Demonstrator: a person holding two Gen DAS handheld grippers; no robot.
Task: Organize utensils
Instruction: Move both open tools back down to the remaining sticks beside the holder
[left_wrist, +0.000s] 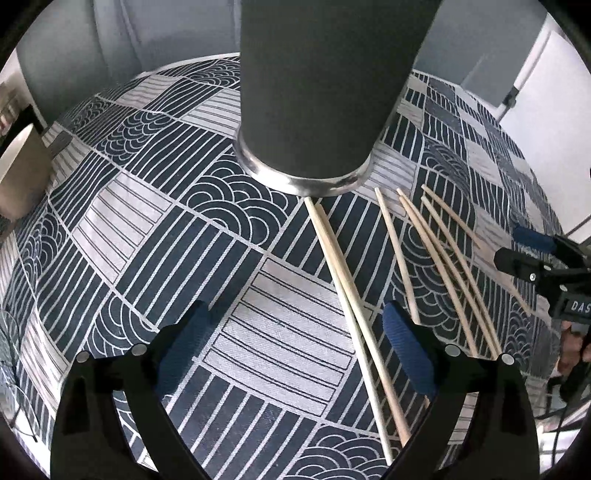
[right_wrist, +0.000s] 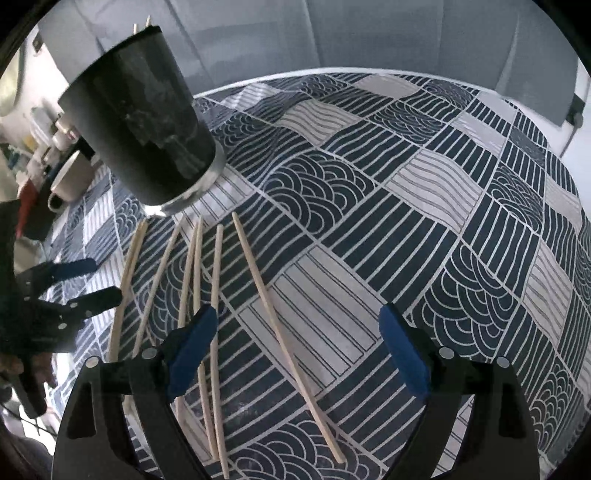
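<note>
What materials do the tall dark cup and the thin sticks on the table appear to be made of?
Cup: probably metal with a matte dark coating; a bare shiny silver band circles its base. Sticks: likely bamboo or wood, pale, unvarnished, tapered like chopsticks.

White letters "DAS", cut off at the frame edge, on the right gripper (left_wrist: 535, 254)

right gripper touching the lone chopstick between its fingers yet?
Apart. The right wrist view shows the right gripper open, with patterned cloth visible on both sides of the lone chopstick between the blue pads.
</note>
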